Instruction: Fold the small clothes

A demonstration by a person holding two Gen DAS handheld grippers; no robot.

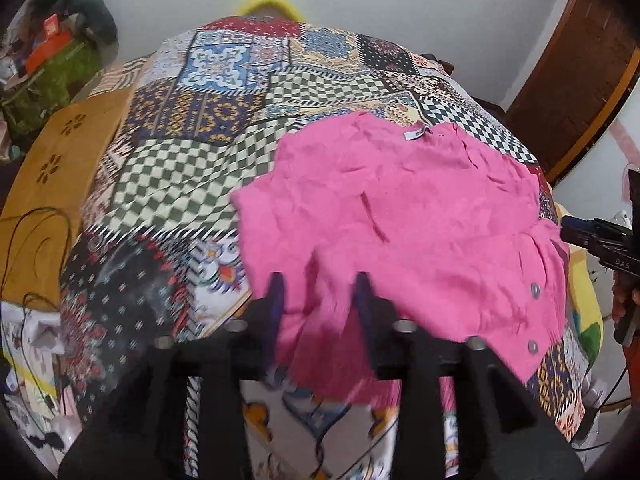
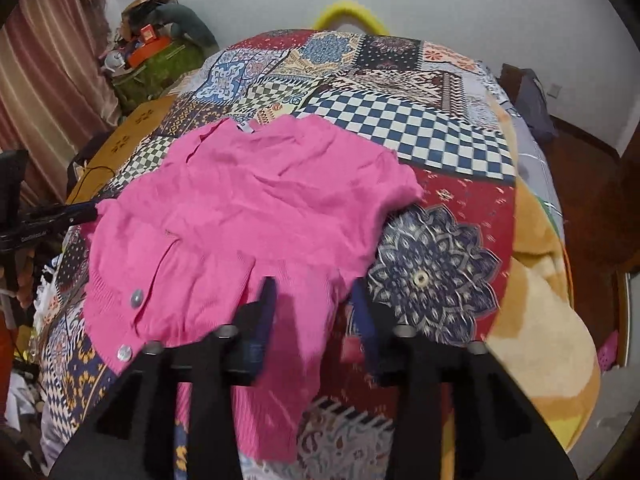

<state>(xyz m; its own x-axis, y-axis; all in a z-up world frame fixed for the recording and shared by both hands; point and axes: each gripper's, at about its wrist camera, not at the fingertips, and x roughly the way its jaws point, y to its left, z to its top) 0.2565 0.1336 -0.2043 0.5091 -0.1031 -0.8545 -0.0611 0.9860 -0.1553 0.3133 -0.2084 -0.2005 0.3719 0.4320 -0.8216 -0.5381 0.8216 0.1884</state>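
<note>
Black fingers of the left gripper (image 1: 320,292) are standing apart at the bottom centre of the left wrist view, with the hem of the pink cardigan (image 1: 400,216) hanging between them; whether they are pinching it, I cannot tell. It is lying rumpled in the centre right, on the patchwork bedspread (image 1: 192,168), so folding seems barely begun. At the right edge the other gripper is cut off.

In the right wrist view, the right gripper (image 2: 316,300) is likewise spread around pink cloth, grip unclear. Motion blur is smearing the cardigan (image 2: 256,208) hem at the bottom centre.
</note>
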